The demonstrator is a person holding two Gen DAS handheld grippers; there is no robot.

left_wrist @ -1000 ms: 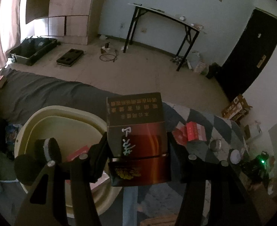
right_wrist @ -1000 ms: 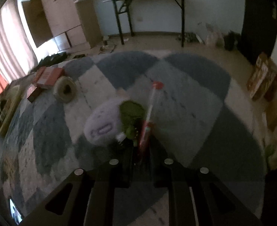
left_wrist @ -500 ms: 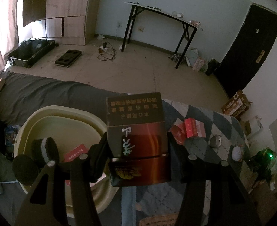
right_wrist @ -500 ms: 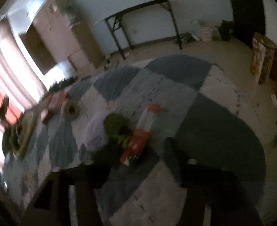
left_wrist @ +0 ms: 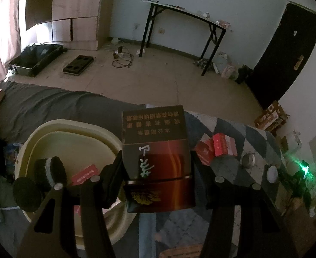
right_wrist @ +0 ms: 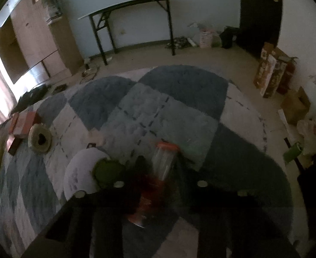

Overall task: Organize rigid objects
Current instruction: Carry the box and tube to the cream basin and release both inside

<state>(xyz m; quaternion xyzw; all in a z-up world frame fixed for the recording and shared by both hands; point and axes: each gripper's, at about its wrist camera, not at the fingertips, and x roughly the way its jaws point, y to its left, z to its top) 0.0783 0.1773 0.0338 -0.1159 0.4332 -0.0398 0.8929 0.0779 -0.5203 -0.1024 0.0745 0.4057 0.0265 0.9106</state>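
My left gripper [left_wrist: 157,169] is shut on a dark red and brown box [left_wrist: 157,157] with Chinese lettering and holds it above the right rim of a cream basin [left_wrist: 37,135]. The basin holds black rolls [left_wrist: 48,169] and a red packet [left_wrist: 85,173]. My right gripper [right_wrist: 160,167] stands around a clear tube with red caps [right_wrist: 164,161] lying on the blue and white checked rug [right_wrist: 179,111]. The view is blurred, so I cannot tell whether the fingers touch the tube. A green ball [right_wrist: 106,169] and a white plush [right_wrist: 78,172] lie just left of it.
Red boxes [left_wrist: 218,146] and small round tins [left_wrist: 248,160] lie on the rug right of the left gripper. A tape roll [right_wrist: 39,138] and red boxes [right_wrist: 22,121] lie at the rug's left. Cardboard boxes [right_wrist: 274,75] stand on the floor.
The right gripper opened, swung, and came back low over the tube, now standing around it. The left gripper kept hold of the box with only a slight shift.
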